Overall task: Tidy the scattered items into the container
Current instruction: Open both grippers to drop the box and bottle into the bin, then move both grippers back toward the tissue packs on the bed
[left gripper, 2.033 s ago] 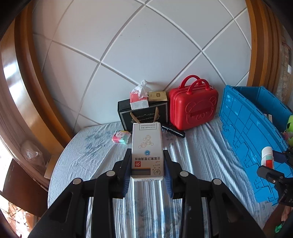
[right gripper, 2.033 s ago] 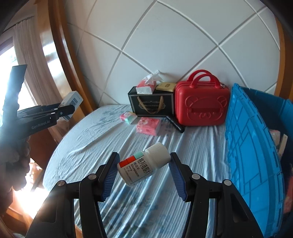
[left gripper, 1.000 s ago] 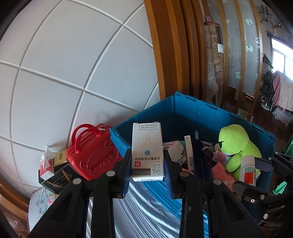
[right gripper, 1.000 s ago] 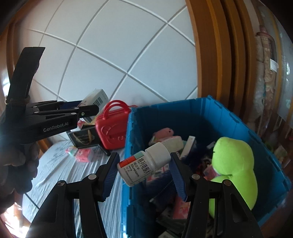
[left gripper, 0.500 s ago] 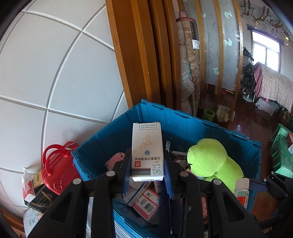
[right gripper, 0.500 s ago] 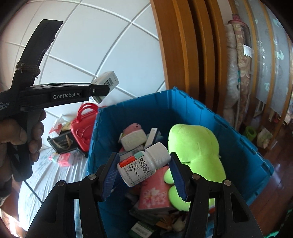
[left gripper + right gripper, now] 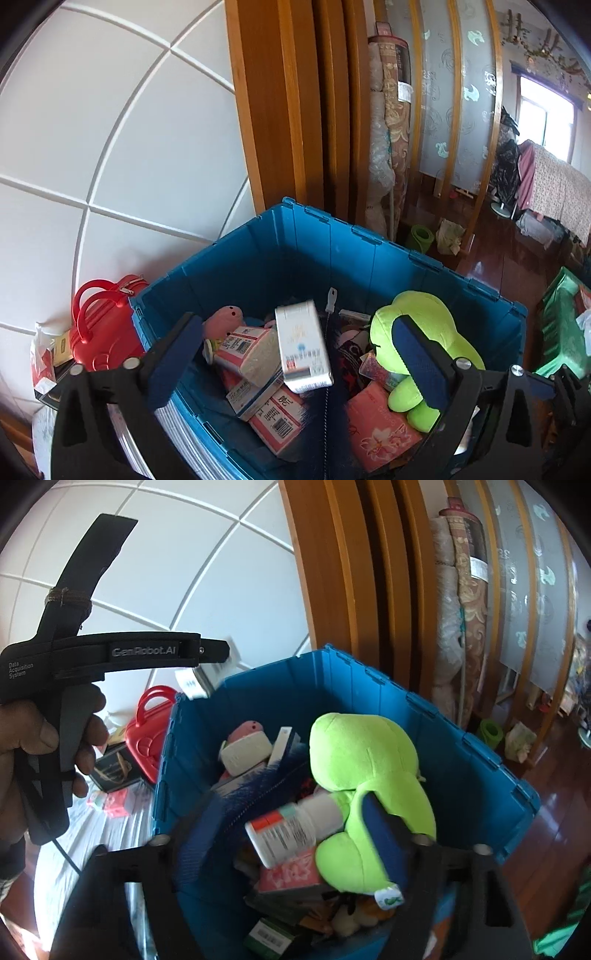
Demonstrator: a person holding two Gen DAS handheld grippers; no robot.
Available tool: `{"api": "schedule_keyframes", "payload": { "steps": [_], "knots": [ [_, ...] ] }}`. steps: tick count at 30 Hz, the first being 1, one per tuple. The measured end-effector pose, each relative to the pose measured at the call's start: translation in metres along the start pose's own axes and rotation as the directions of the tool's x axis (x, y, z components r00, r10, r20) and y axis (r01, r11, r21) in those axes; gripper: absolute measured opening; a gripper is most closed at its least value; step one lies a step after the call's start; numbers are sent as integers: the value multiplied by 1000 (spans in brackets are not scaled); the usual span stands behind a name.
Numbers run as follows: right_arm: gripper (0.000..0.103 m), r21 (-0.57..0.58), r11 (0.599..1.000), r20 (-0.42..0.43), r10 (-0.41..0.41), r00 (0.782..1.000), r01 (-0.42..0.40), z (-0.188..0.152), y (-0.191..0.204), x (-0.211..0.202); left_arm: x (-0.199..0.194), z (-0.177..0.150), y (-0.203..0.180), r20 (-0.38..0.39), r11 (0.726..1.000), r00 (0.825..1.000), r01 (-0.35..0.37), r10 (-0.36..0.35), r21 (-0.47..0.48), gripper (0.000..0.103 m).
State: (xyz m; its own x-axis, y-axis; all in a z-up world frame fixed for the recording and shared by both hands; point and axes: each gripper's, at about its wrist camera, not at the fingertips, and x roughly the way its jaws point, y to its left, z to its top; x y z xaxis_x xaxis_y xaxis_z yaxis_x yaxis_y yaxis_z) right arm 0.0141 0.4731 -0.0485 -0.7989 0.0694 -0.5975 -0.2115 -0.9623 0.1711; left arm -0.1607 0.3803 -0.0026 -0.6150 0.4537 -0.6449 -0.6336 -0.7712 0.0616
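Note:
The blue crate (image 7: 332, 225) sits right below both grippers, packed with boxes, a green plush frog (image 7: 424, 332) and several other items. My left gripper (image 7: 295, 343) has its jaws opening wide; the white medicine box (image 7: 303, 350) drops free between them, tilted, touching neither pad. In the right wrist view my right gripper (image 7: 288, 827) also has its jaws opening, and the white pill bottle (image 7: 291, 829) with its red and green label falls loose over the crate (image 7: 461, 746) beside the frog (image 7: 362, 760). A hand (image 7: 37, 738) holds the left gripper (image 7: 207, 651) above the crate's left rim.
A red mini suitcase (image 7: 103, 325) and a black gift box (image 7: 114, 768) stand left of the crate on the striped cloth. Small pink packets (image 7: 114, 805) lie on that cloth. A wooden door frame (image 7: 295, 110) rises behind the crate, with wood floor to the right.
Both grippers have spread their jaws. The white box has slipped out of the left one and the bottle out of the right one; both are dropping into the crate.

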Motion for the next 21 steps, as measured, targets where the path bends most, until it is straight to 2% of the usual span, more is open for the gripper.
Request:
{"api": "schedule_keyframes", "payload": {
  "steps": [6, 10, 21],
  "knots": [
    [103, 10, 1000, 12, 24, 1000, -24, 0, 6, 0, -10, -13, 37, 1, 996, 998, -55, 55, -74, 103],
    [103, -1, 999, 15, 44, 999, -44, -1, 19, 0, -21, -30, 61, -15, 991, 995, -101, 100, -86, 103],
    [103, -95, 985, 17, 149, 989, -146, -7, 100, 1, -70, -90, 138, -40, 967, 980, -200, 196, -158, 103]
  ]
}}
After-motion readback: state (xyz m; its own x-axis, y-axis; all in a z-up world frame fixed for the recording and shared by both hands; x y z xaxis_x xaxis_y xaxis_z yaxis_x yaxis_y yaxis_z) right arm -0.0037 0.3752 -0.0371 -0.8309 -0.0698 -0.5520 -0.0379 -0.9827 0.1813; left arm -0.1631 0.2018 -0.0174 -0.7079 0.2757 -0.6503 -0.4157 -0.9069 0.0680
